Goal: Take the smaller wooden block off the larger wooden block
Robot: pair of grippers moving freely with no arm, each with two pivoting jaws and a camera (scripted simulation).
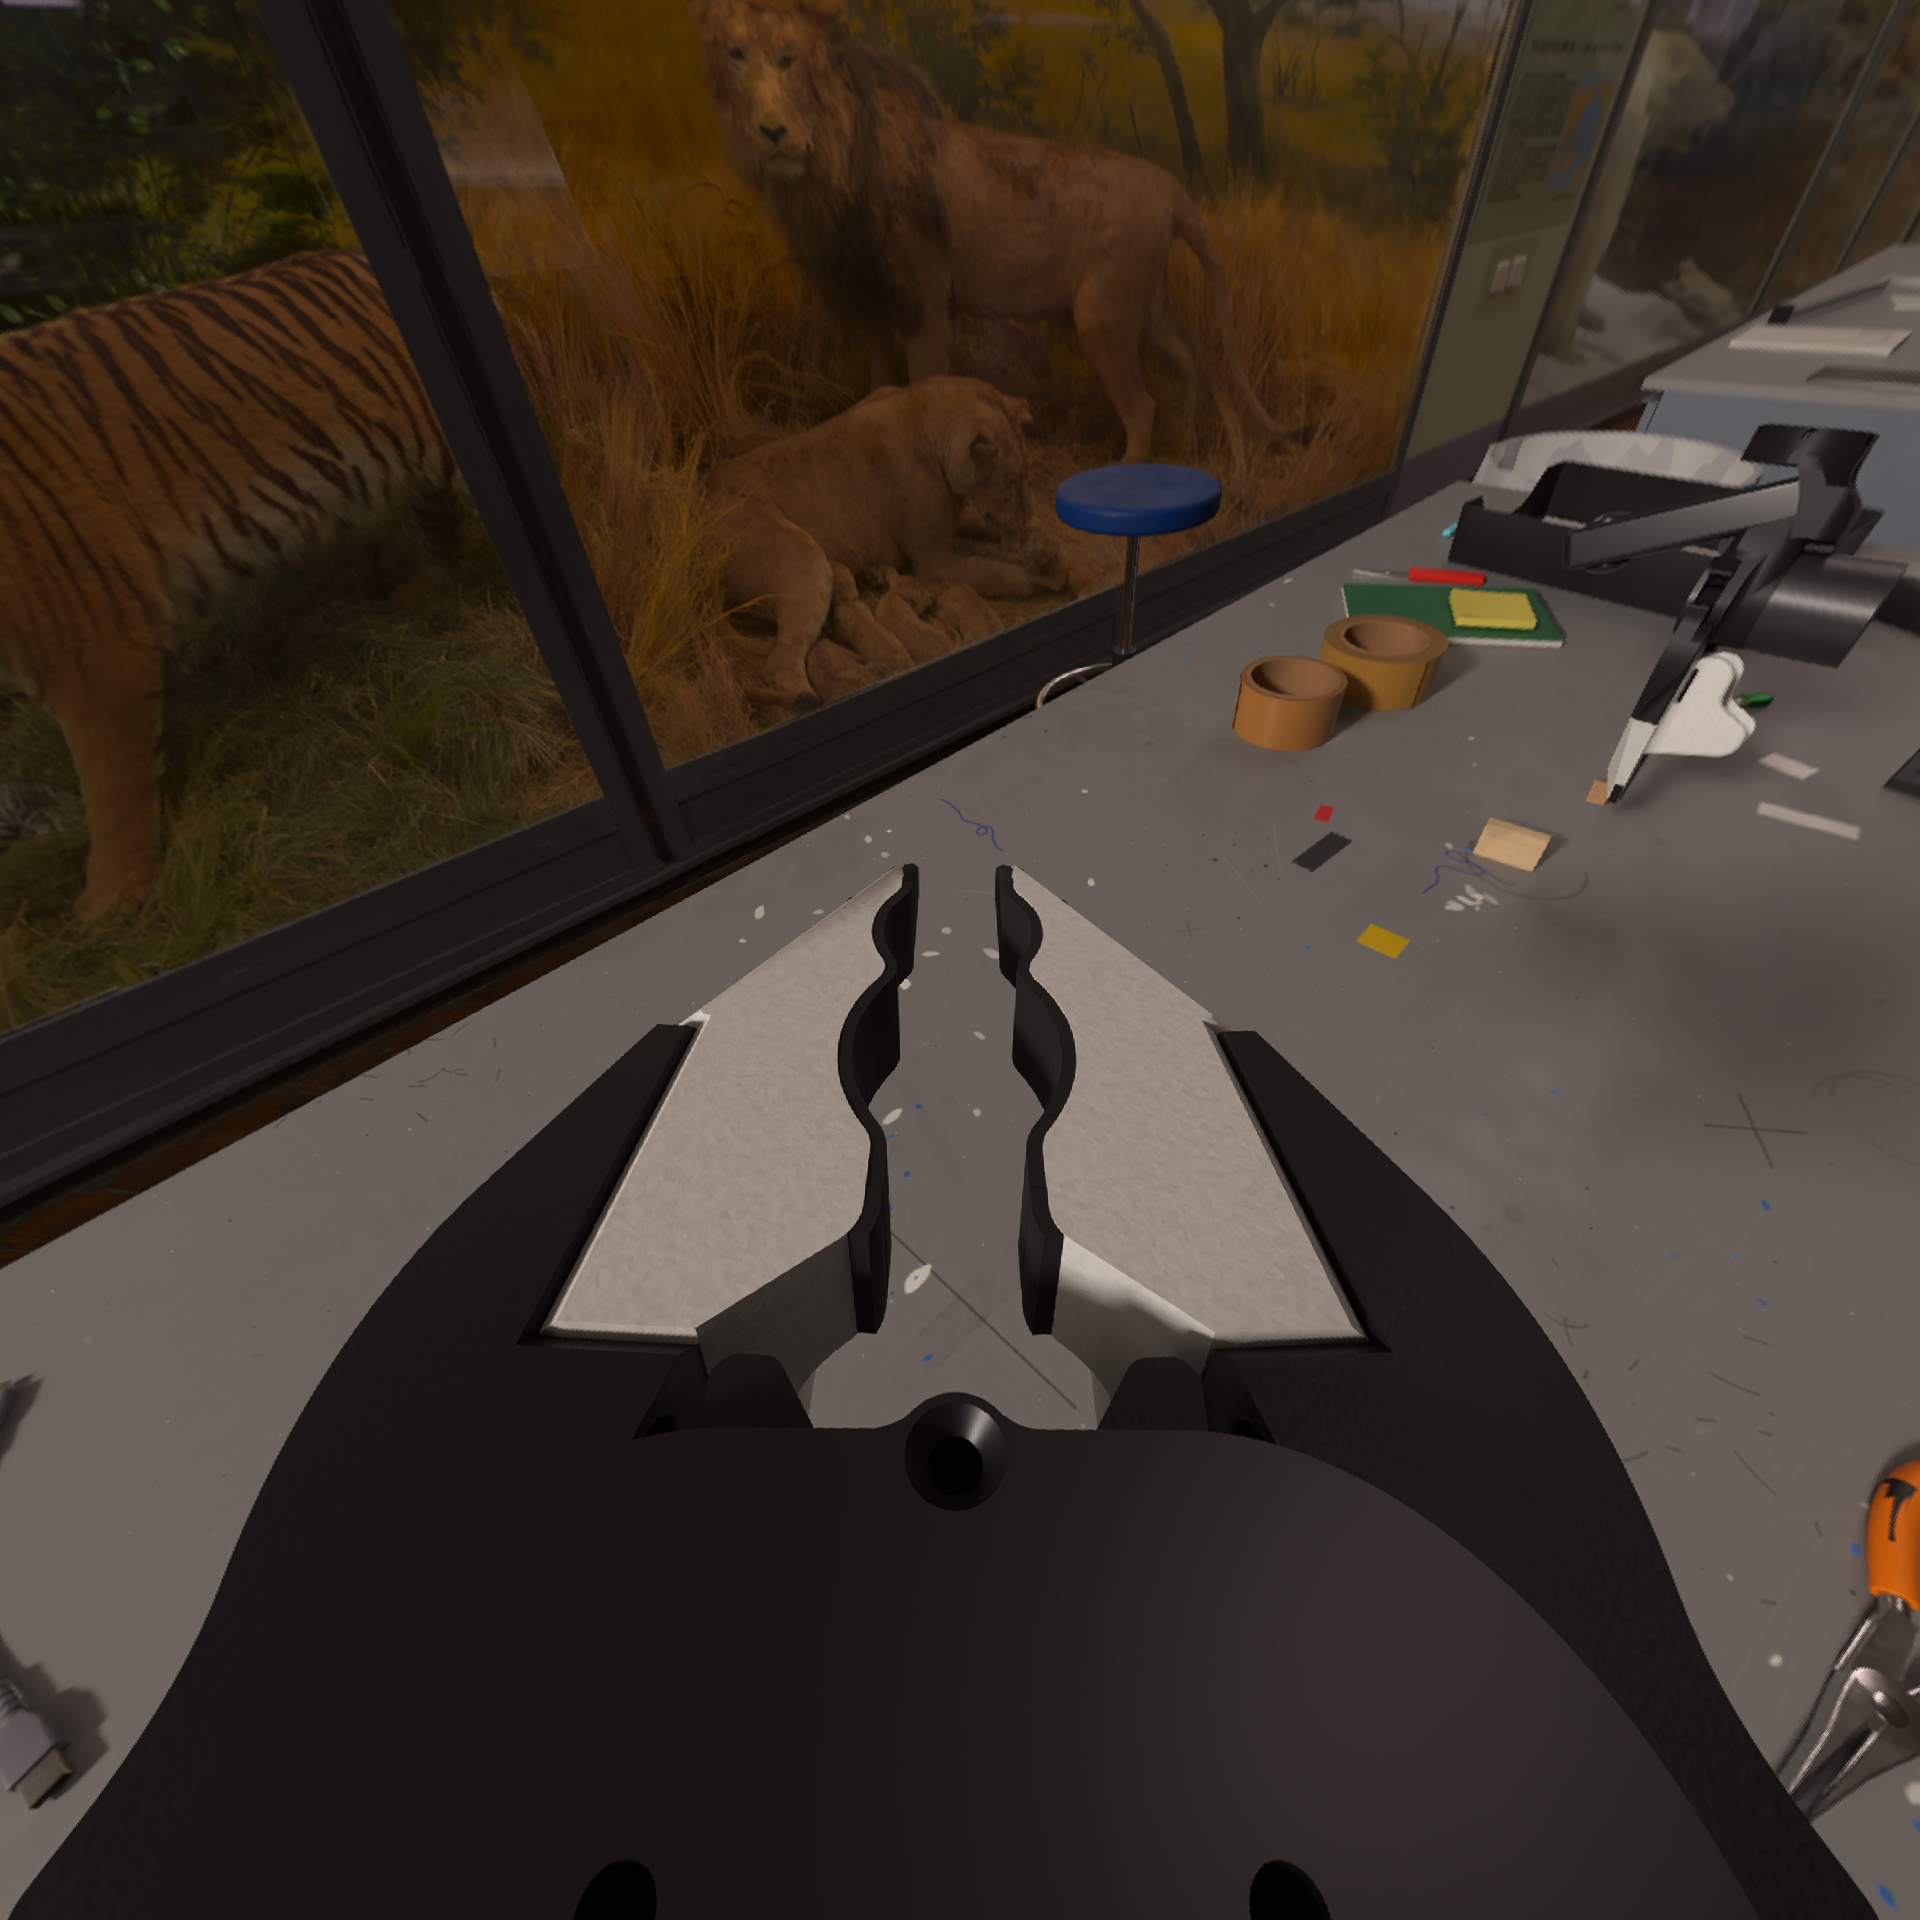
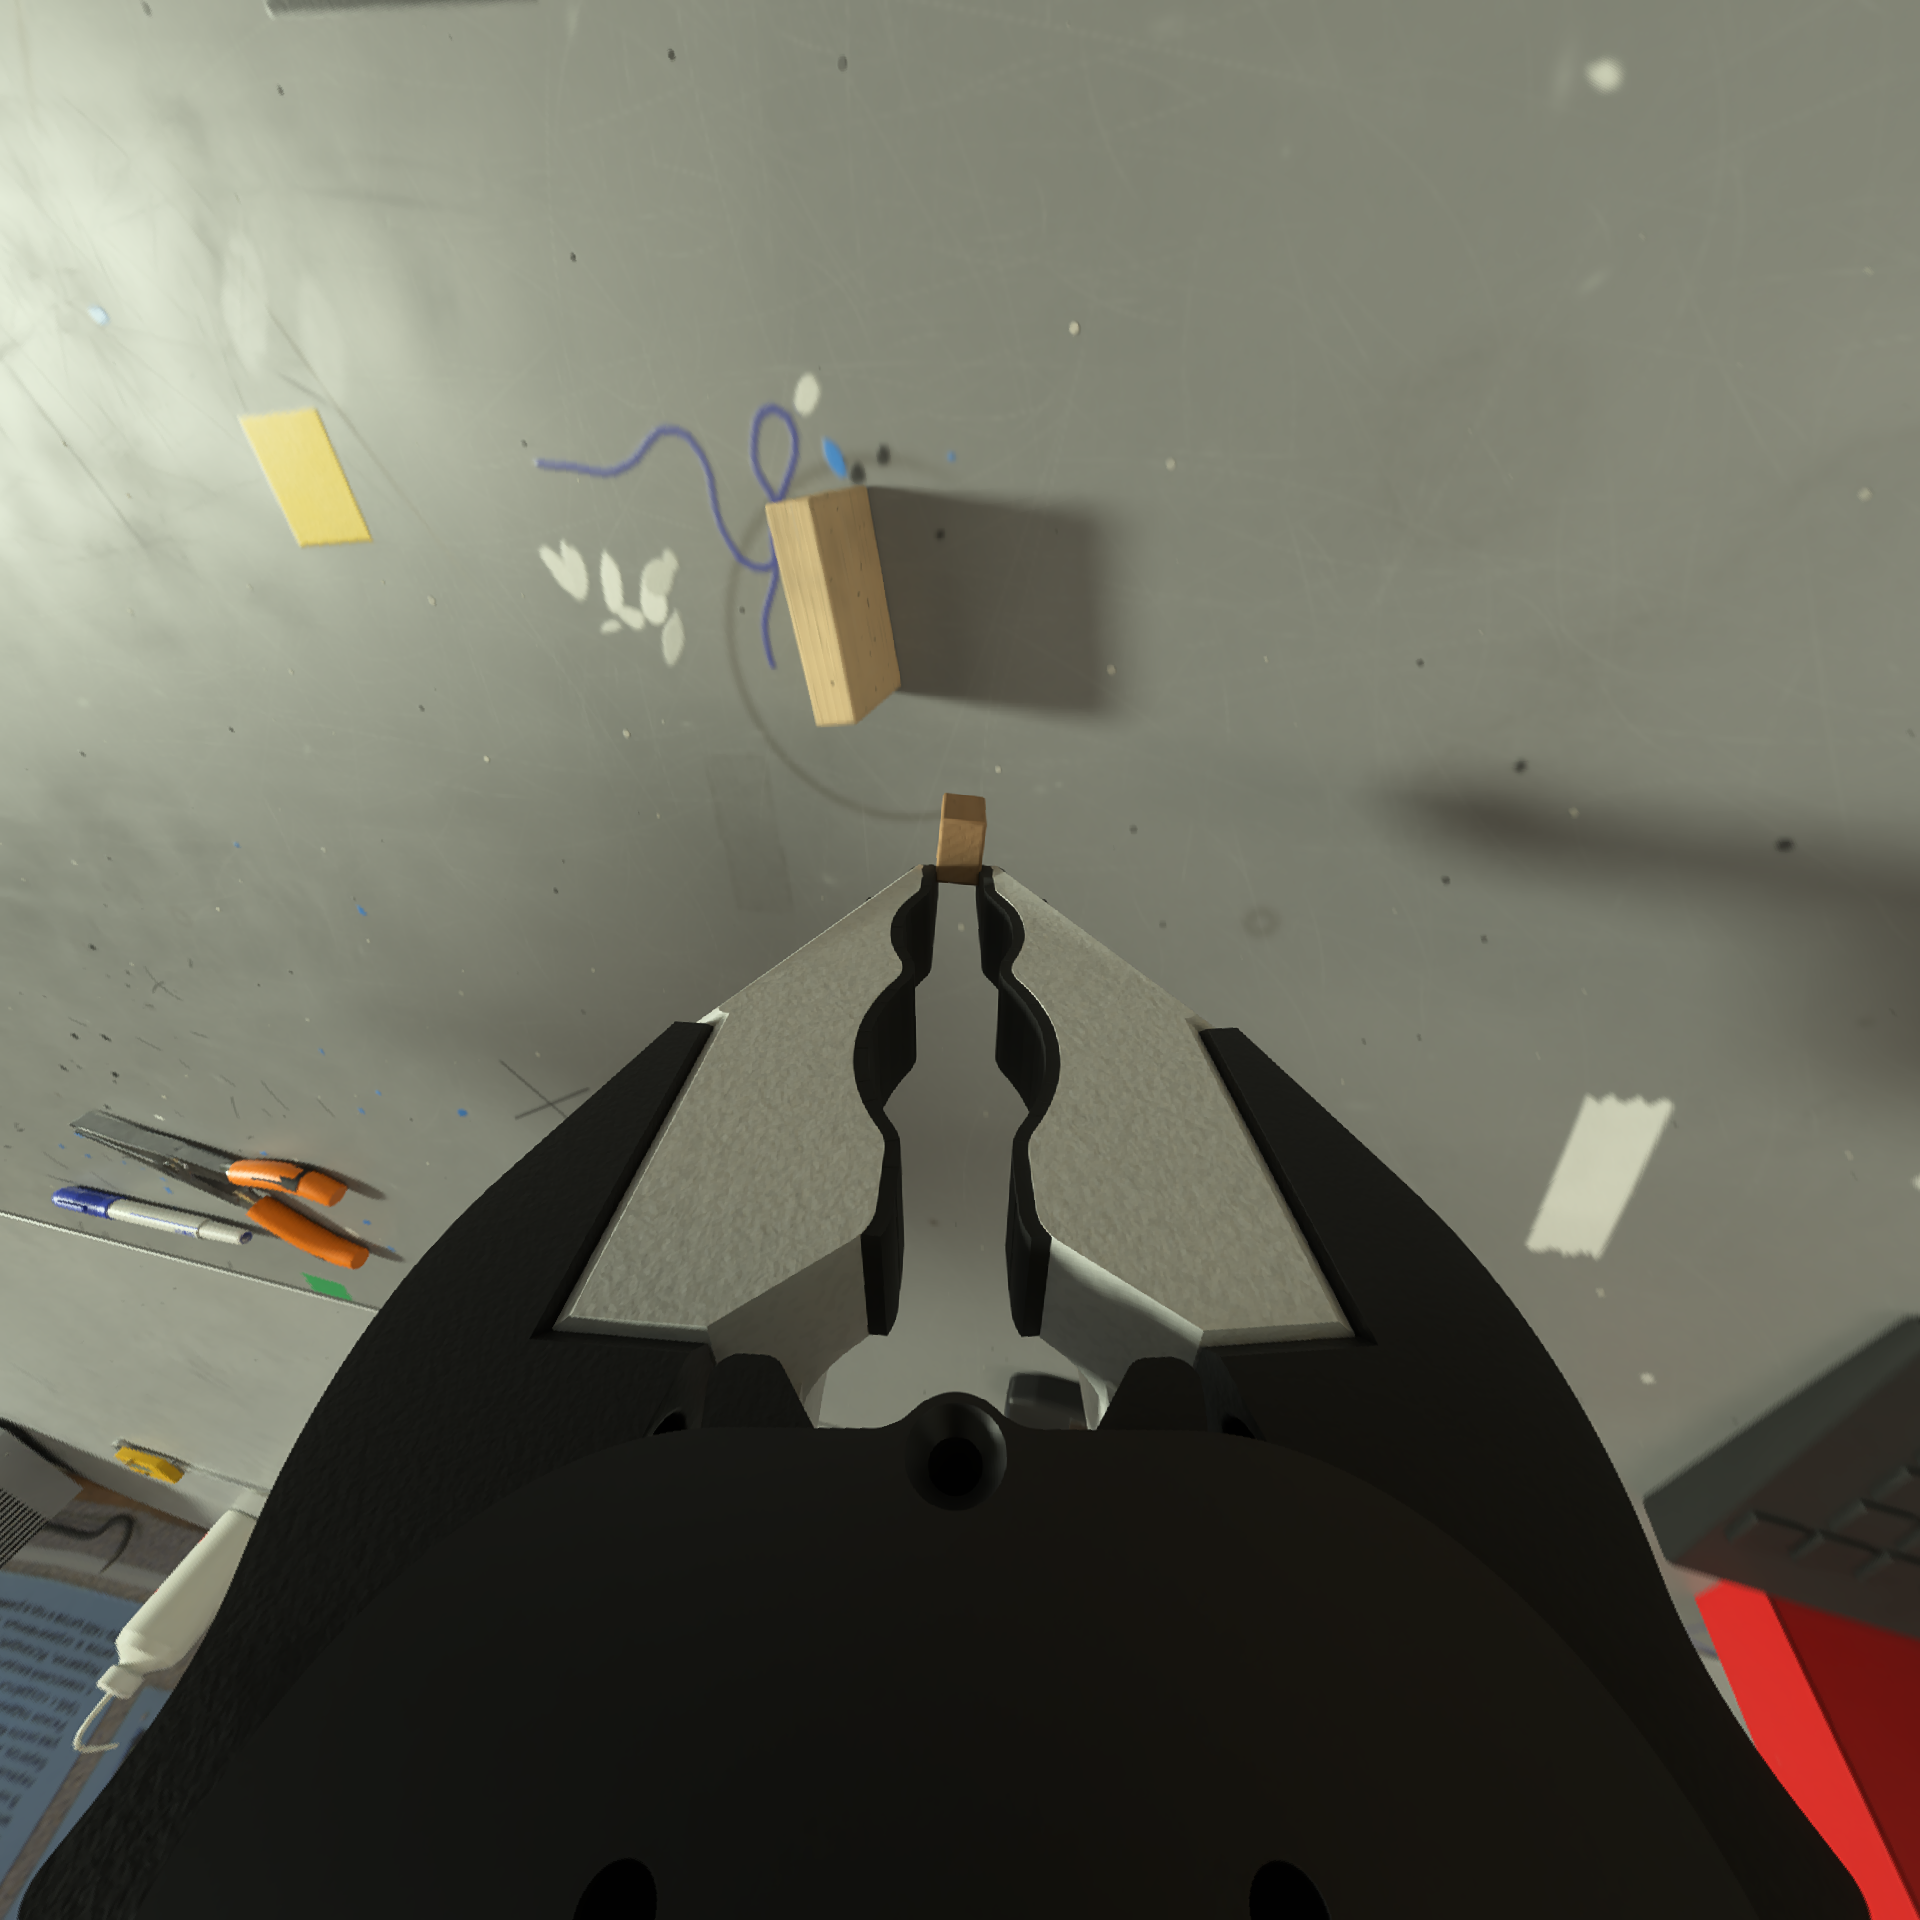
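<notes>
The right gripper (image 2: 957,871) pinches the small block (image 2: 961,831) at its fingertips, apart from the large block (image 2: 834,606), which lies on the table (image 2: 1351,416). Well left of that block, the left gripper (image 1: 956,871) hovers, jaws parted and empty.

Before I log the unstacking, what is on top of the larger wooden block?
Nothing: the larger block has a bare top. The small block is pinched in the right gripper fingers. What lies beneath the larger block is hidden.

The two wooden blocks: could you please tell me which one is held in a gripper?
The smaller wooden block, a tiny cube pinched at the tips of the right gripper. The larger wooden block, a flat slab, lies free on the grey table.
</notes>
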